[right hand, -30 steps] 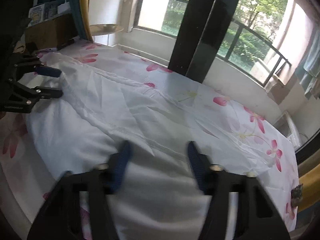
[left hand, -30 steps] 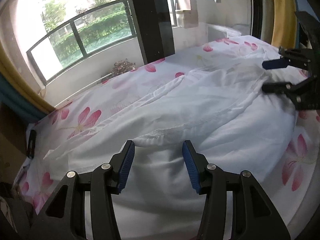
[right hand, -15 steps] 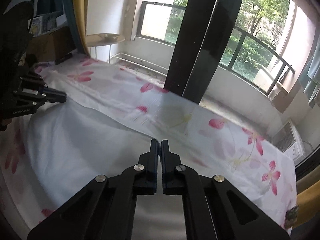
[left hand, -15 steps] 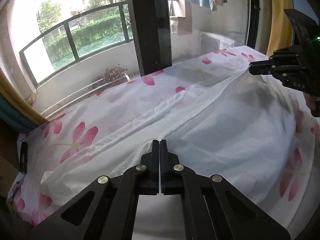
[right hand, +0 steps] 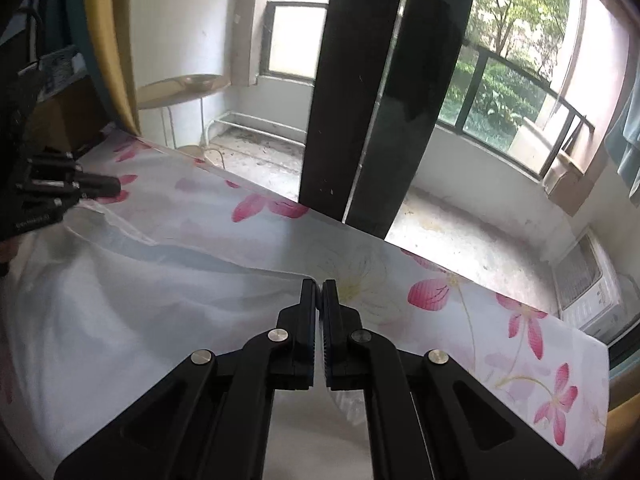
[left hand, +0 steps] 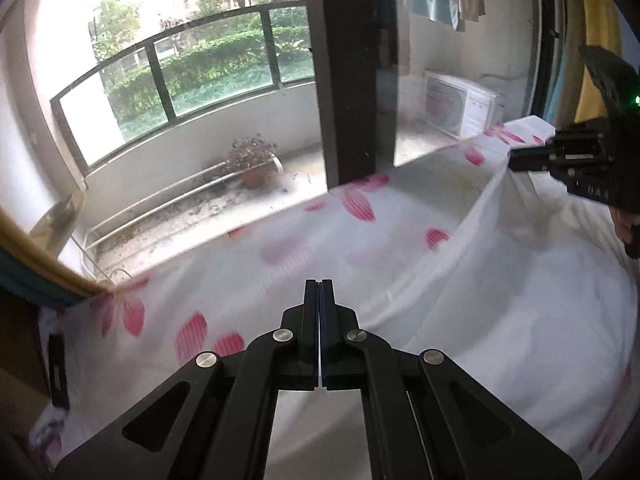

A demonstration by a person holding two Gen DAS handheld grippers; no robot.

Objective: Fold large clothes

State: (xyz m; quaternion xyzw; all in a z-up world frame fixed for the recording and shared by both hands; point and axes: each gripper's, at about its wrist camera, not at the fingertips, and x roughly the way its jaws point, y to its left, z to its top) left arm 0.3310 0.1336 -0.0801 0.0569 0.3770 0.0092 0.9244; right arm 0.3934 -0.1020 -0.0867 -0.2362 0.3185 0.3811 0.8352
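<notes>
Both claws, left point(left hand: 319, 292) and right point(right hand: 319, 292), pinch white garment point(left hand: 520, 320) over floral bedsheet point(left hand: 280, 248); window pillar point(left hand: 344, 60) beyond

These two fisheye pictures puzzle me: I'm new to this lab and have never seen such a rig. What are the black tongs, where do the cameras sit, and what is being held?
There is no robot here. A person holds a two-finger clamp in each hand, and each clamp carries a wide-angle camera looking forward along its own fingers.

The left wrist view shows the left gripper at the bottom, with the right gripper at the right edge. The right wrist view shows the same from the other side.

Both are pinched shut on the edge of a white garment, lifted and stretched between them. Beneath it lies a bed sheet printed with pink flowers. Behind it a glass door gives onto a balcony with a potted plant.
</notes>
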